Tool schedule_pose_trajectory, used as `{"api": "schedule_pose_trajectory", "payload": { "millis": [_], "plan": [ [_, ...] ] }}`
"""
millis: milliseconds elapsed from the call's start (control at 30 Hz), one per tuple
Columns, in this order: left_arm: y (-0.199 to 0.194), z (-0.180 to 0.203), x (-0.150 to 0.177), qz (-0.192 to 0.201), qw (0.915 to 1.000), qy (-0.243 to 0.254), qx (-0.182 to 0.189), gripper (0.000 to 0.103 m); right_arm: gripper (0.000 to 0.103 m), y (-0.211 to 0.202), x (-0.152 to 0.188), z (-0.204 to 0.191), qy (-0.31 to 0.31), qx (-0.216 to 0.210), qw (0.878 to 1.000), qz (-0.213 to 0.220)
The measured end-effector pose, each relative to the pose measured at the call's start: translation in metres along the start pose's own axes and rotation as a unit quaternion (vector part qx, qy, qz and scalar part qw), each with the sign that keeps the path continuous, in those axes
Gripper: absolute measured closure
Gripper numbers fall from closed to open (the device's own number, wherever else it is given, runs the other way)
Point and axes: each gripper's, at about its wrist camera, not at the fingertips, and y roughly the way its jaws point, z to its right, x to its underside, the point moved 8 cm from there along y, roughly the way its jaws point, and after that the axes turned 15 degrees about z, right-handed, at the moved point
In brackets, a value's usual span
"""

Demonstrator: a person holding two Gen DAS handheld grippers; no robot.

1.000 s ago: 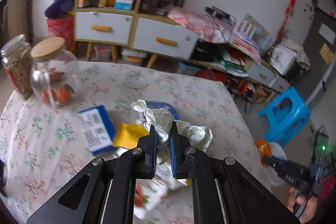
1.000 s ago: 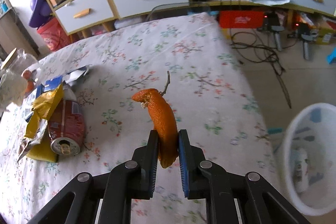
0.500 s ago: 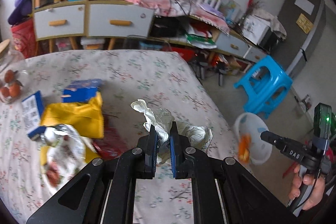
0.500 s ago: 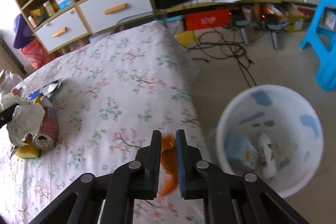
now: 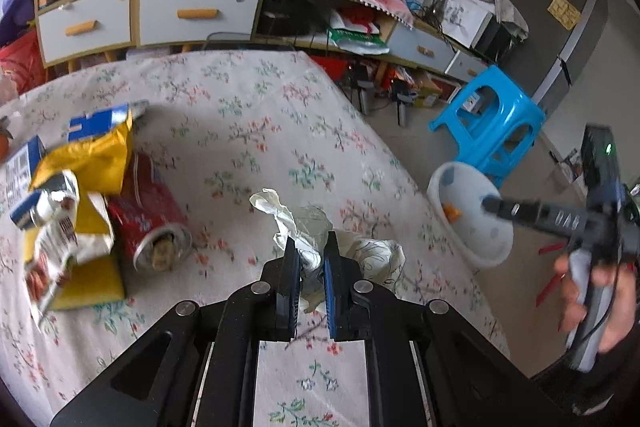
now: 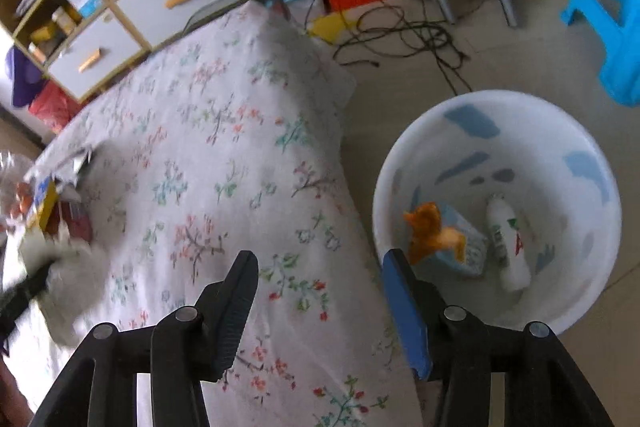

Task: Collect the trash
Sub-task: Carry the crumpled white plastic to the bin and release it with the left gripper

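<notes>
My left gripper (image 5: 311, 247) is shut on a crumpled white paper wad (image 5: 308, 227) above the flowered table. My right gripper (image 6: 320, 259) hangs over the table's edge beside a white waste bin (image 6: 592, 247) on the floor; its jaws are opening and nothing is between them. An orange peel (image 6: 428, 231) lies inside the bin by a white bottle (image 6: 508, 247). In the left wrist view the bin (image 5: 488, 247) stands by the table's right edge, the peel (image 5: 452, 213) is in it, and the right gripper (image 5: 486, 203) is held over it by a hand (image 5: 600, 299).
A red can (image 5: 156, 227), yellow and silvery snack wrappers (image 5: 92, 163) and a blue box (image 5: 22, 163) lie on the table's left part. A blue stool (image 5: 488, 119) stands behind the bin. Cables (image 6: 400, 35) run across the floor, with drawers and cluttered shelves at the back.
The right gripper went from the table to the bin, opened and let the orange peel fall in. The left gripper carried the paper wad rightward, toward the table's edge.
</notes>
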Motion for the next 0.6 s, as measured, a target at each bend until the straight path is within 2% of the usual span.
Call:
{"api": "schedule_pose_trajectory", "payload": {
  "millis": [200,600],
  "plan": [
    [0.014,0.015,0.006,-0.017,0.9997,0.005,0.015,0.093,0.045,-0.016,-0.01,0.018,0.028,0.011,0.999,0.022],
    [0.065,0.096,0.002,-0.04,0.9959,0.045,0.068,0.092,0.045,-0.037,-0.004,0.06,0.03,0.055,0.997,0.033]
  ]
}}
